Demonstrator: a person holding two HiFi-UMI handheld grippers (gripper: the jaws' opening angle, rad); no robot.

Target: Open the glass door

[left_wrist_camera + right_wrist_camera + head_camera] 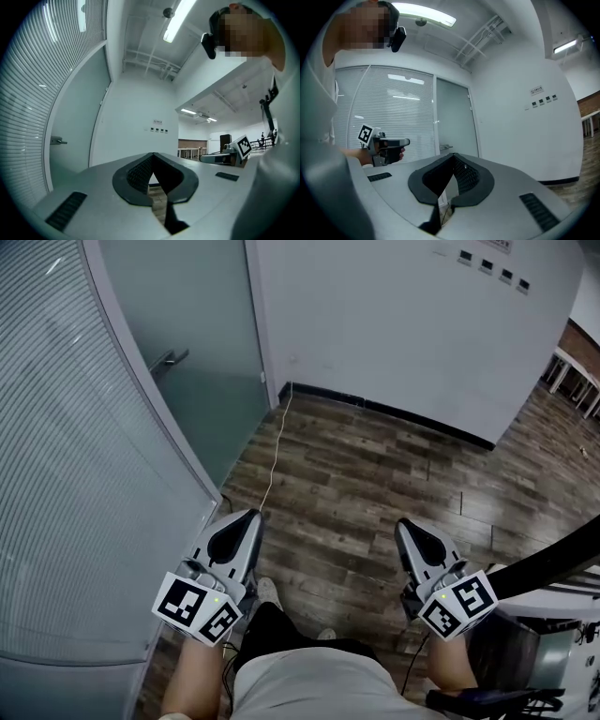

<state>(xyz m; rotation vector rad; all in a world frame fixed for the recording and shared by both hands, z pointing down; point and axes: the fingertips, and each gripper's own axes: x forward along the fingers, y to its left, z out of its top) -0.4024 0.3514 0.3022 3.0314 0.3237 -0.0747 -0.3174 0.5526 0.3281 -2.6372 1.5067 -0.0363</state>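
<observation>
The frosted glass door [192, 306] stands closed at the far left, in a grey frame, with a metal lever handle [167, 359] on it. It also shows in the left gripper view as door [75, 131] with handle [58, 140], and in the right gripper view as door [454, 112] with handle [446, 147]. My left gripper [252, 515] is held level near the person's waist, well short of the door; its jaws are shut with nothing in them [153, 154]. My right gripper [404, 524] hangs level beside it, also shut and holding nothing [453, 155].
A striped glass partition [66, 474] runs along the left, close to the left gripper. A white wall [403, 315] closes the far side. A thin cable [274, 451] lies on the wood floor [375, 465]. Dark equipment [553, 563] sits at the right; white tables [577, 371] stand beyond.
</observation>
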